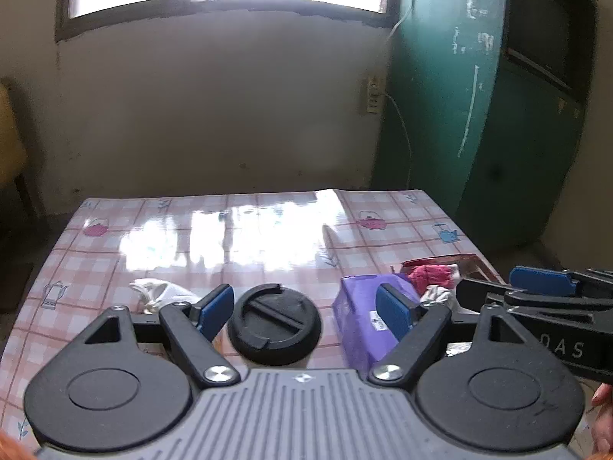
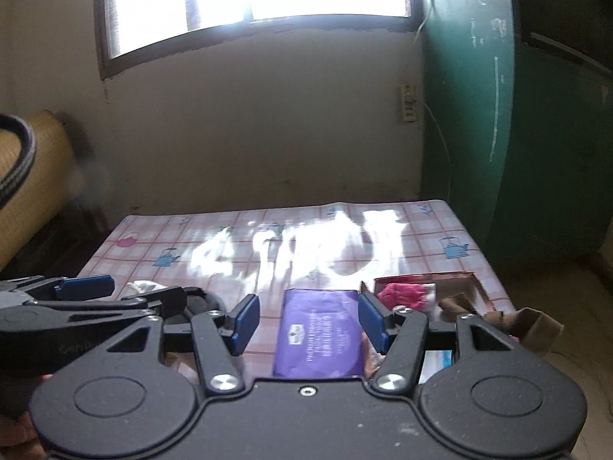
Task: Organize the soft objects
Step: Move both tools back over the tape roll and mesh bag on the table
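A white cloth lies on the table left of a black-lidded cup. A purple soft pack lies right of the cup; it also shows in the right wrist view. A brown cardboard box at the table's right edge holds a pink cloth and a white cloth. My left gripper is open above the cup, empty. My right gripper is open above the purple pack, empty.
The table has a glossy pink checked cover. A green cabinet stands behind its right corner. A wall with a window lies beyond the far edge. A woven chair back is at the left.
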